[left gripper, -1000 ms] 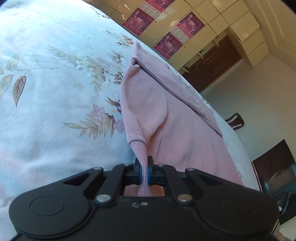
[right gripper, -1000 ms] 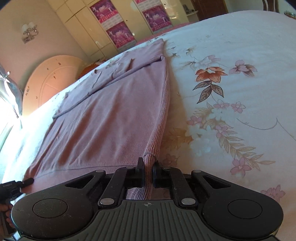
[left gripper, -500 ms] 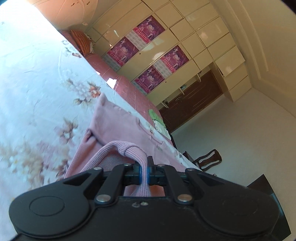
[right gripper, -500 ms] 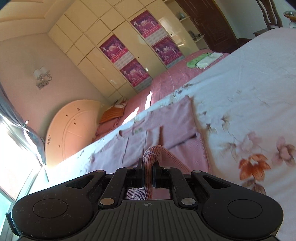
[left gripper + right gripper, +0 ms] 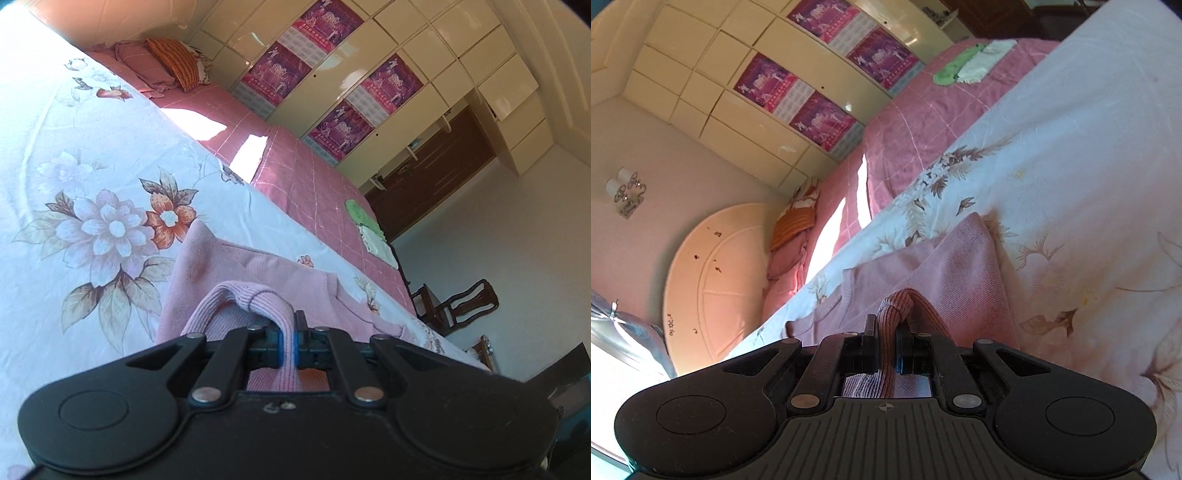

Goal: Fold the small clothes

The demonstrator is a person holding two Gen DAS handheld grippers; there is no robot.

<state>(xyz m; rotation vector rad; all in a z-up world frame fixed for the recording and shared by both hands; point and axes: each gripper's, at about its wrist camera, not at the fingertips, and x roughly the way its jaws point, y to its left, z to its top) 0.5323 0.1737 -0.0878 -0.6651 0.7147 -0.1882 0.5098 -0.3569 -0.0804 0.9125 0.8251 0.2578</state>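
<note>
While clamped tight between the jaws of the left gripper (image 5: 288,345), a ribbed hem of the pink knitted sweater (image 5: 236,273); same ribbed hem pinched between the closed jaws of the right gripper (image 5: 886,347). Just beyond both jaw pairs, the hem arched up in a loop, above the rest of the sweater lying flat on the white bedsheet with printed flowers (image 5: 74,184). Farther ahead of the jaws, a pink checked blanket (image 5: 916,122), then cream cupboard doors with purple posters (image 5: 369,92).
</note>
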